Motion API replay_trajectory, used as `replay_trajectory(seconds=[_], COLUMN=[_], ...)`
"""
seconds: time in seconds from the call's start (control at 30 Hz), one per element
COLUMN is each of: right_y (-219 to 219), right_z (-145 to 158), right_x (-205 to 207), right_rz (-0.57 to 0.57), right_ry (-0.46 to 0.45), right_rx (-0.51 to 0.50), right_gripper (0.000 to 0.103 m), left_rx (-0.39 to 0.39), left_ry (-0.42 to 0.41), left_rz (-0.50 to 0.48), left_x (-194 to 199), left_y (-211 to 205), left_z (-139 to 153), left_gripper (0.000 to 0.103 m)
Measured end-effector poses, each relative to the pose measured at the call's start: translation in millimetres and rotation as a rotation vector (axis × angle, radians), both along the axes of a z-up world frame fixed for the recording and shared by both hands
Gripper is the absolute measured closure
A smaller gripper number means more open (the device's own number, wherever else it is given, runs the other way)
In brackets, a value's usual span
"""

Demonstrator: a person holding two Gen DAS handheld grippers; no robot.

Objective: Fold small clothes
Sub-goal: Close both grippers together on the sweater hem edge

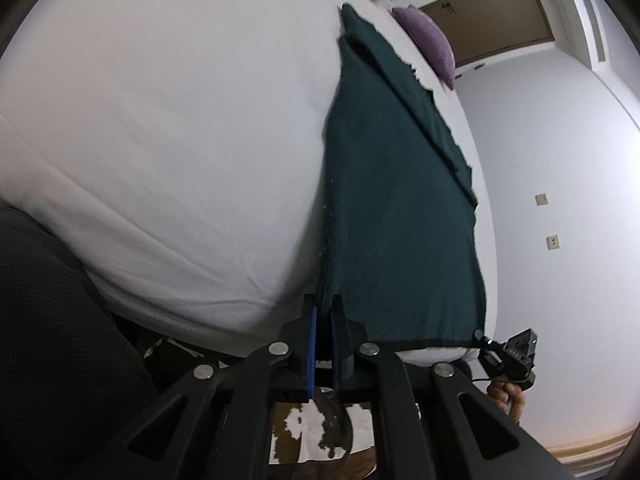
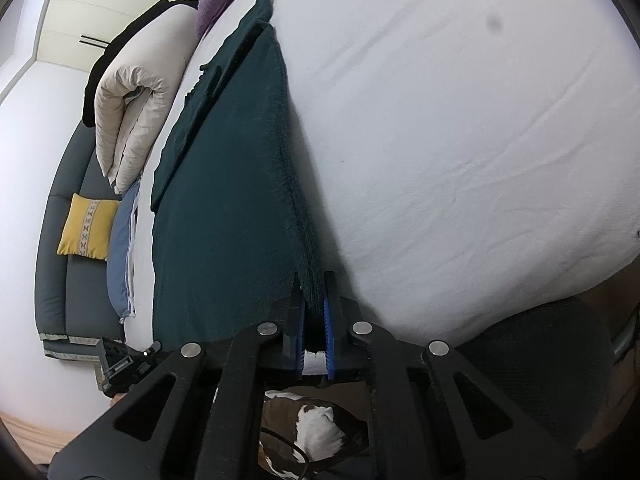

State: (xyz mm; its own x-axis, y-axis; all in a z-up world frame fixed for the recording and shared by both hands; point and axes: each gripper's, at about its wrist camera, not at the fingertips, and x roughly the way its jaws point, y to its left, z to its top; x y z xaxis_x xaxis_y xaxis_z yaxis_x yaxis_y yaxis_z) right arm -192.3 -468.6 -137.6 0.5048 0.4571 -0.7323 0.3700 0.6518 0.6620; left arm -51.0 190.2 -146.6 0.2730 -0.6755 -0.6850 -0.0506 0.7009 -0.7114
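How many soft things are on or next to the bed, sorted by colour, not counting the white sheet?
Dark green: 1, the dark green knit garment, pinched by both the left gripper and the right gripper
Purple: 1, the purple fuzzy cushion
Cream: 1, the folded cream duvet
Yellow: 1, the yellow patterned cushion
Blue: 1, the blue pillow
Total: 5

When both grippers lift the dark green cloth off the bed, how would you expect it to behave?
The dark green cloth will probably sag between the left gripper and right gripper, since it already drapes in soft folds. Its fuzzy knit looks grippy, so slipping seems unlikely.
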Motion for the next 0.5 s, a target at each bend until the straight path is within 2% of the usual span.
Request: replay_trajectory(seconds=[0.23, 0.5], right_y=[-0.7, -10.7], right_z=[4.8, -0.4], right_x=[1.4, -2.2], right_rz=[0.015, 0.005], right_ry=[0.003, 0.035], right_rx=[-0.006, 0.002], right_gripper=[0.097, 0.095], left_rx=[-0.026, -0.026], left_ry=[-0.041, -0.041], left_rz=[0.016, 0.021], left_x=[0.1, 0.4], left_y=[2.4, 2.3], left_z=[13.6, 10.8], left_gripper=[0.096, 0.096])
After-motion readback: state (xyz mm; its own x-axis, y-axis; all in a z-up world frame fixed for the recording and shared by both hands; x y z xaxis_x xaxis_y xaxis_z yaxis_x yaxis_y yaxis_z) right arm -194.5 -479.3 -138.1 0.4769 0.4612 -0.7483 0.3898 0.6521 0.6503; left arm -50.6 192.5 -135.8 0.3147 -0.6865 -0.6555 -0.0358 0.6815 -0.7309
